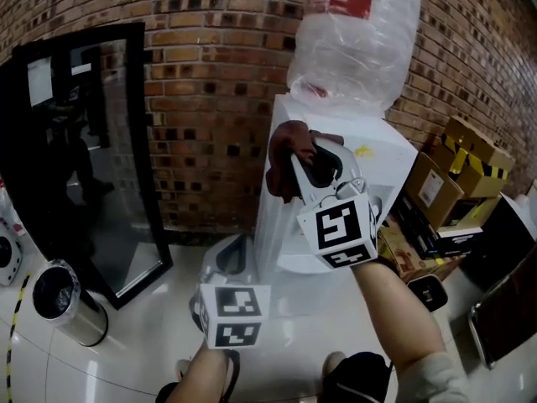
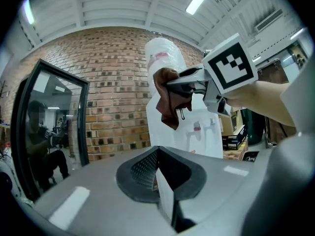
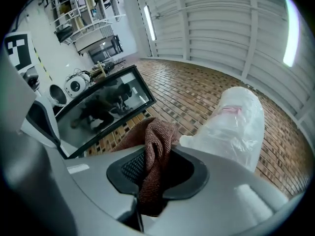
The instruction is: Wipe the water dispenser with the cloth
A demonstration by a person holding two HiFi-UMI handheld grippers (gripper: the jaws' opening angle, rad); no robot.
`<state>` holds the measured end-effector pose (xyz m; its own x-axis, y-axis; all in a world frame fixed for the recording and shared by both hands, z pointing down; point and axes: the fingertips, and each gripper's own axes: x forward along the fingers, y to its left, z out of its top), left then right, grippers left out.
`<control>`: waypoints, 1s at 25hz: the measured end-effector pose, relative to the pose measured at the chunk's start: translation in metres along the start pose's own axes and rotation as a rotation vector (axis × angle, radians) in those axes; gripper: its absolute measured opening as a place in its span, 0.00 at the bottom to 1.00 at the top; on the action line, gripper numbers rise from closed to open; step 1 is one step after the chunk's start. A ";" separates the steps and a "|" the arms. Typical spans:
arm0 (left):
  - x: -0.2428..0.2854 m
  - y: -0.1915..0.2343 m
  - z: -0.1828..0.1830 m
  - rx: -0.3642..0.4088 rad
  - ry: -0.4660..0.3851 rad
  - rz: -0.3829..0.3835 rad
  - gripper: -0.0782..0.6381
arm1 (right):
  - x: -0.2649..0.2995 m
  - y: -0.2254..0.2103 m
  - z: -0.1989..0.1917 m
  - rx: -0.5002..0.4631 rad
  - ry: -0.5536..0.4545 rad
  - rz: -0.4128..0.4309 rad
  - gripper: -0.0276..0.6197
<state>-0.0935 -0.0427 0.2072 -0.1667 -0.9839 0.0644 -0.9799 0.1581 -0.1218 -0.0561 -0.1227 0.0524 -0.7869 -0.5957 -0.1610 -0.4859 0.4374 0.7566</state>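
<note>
— Where's the cloth (image 1: 284,154)?
— Upper centre of the head view, brown and bunched, pinched between the right gripper's (image 1: 309,156) jaws at the dispenser's (image 1: 273,225) upper front. Whether it touches, I can't tell.
— And the dispenser?
— White, centre-right, against the brick wall (image 1: 210,99), with a plastic-wrapped bottle (image 1: 352,40) on top.
— Left gripper (image 1: 220,263)?
— Lower centre, jaws pressed together, empty.
— Around them?
— Black-framed glass (image 1: 92,158) left, bin (image 1: 63,300) lower left, boxes (image 1: 466,166) right.

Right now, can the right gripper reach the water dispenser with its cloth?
Probably yes: the right gripper, shut on the brown cloth, hangs at the upper front of the white water dispenser, with nothing between them.
</note>
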 end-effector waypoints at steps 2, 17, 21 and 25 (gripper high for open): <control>0.002 0.000 -0.002 -0.004 0.002 -0.008 0.11 | 0.006 0.004 -0.005 -0.006 0.012 -0.006 0.19; 0.029 -0.057 0.019 -0.050 -0.058 -0.086 0.11 | -0.023 -0.050 -0.044 -0.053 0.074 -0.104 0.19; 0.041 -0.090 0.028 -0.051 -0.079 -0.128 0.11 | -0.041 -0.087 -0.073 -0.050 0.126 -0.157 0.19; 0.051 -0.124 0.034 -0.050 -0.101 -0.171 0.11 | -0.064 -0.120 -0.107 -0.020 0.182 -0.204 0.19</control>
<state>0.0231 -0.1155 0.1920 0.0123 -0.9997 -0.0196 -0.9976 -0.0110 -0.0683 0.0930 -0.2094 0.0393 -0.5915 -0.7821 -0.1961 -0.6180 0.2835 0.7333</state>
